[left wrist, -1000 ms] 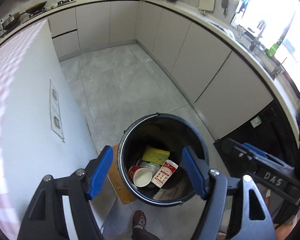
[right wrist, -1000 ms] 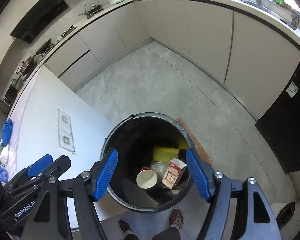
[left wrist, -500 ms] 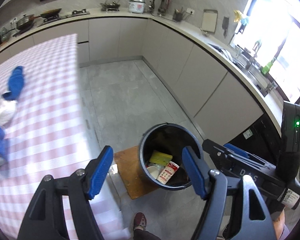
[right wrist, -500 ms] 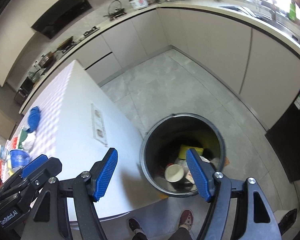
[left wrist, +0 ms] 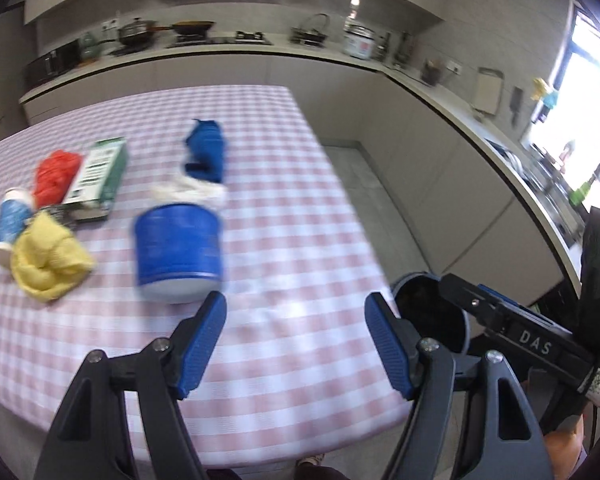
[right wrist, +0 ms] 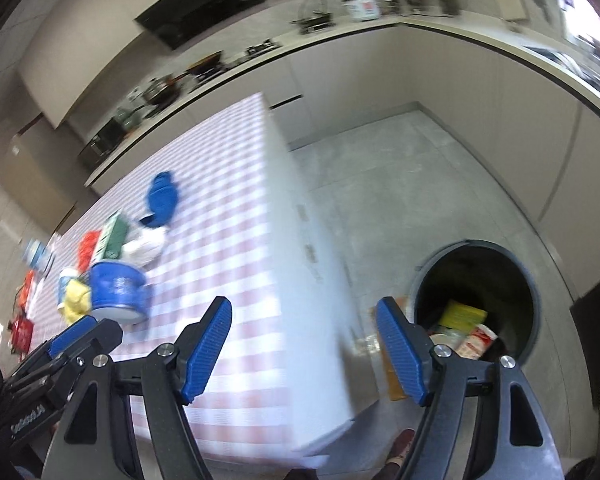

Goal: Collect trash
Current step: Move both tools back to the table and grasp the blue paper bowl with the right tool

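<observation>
On the desk: blue tub (left wrist: 178,254) upside down among trash, just ahead of the left gripper (left wrist: 296,344)
Beside it: yellow wad (left wrist: 48,258), white wad (left wrist: 188,192), green carton (left wrist: 100,174)
Left gripper: wide open, empty
Right gripper (right wrist: 304,352): wide open, empty
Bin (right wrist: 534,292): on the floor right of the checked desk (left wrist: 292,208), cartons inside

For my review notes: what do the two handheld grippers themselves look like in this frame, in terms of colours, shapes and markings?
Both match: the left gripper and the right gripper have black angular linkage frames with silver pivot screws, and blue ribbed pads on the fingers. Seen from the left wrist, the right unit's black body bears white "DAS" lettering, a green indicator light and a small white sticker. No cables or sleeves are clearly visible.
</observation>
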Demonstrator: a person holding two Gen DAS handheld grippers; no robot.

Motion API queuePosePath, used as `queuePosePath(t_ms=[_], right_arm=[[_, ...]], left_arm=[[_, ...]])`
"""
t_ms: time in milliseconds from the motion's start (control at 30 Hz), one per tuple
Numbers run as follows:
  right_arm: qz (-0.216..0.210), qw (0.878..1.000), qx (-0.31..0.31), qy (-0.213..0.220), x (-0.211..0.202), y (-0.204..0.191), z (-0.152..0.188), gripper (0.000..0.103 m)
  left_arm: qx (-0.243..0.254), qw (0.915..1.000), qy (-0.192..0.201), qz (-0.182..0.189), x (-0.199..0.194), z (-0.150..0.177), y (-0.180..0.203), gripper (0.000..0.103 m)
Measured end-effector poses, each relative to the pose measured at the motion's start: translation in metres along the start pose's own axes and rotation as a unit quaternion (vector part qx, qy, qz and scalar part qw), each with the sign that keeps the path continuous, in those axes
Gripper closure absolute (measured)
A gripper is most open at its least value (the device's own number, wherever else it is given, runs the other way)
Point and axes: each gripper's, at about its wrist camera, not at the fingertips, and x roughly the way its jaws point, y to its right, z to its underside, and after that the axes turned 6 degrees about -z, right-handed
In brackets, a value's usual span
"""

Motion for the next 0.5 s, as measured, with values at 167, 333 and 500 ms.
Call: queuePosePath(t_ms=[167, 333, 500], right_arm=[[-0.023, 0.999, -0.025, -0.010, 0.020, -0.050, 0.001, 0.026], [-0.039, 0.998, -0.046, -0.013, 0.037, -0.091, 0.002, 0.025], [-0.045, 0.997, -0.062, -0.016, 0.050, -0.124, 0.003, 0.024]], left_arm=[[-0.023, 0.9993, 0.007, -0.028, -0.004, -0.002, -0.052, 0.030], [-0.037, 0.9983, 0.015, -0.042, -0.009, -0.004, -0.087, 0.030], [-0.044, 0.9976, 0.020, -0.049, -0.012, -0.006, -0.117, 0.030]])
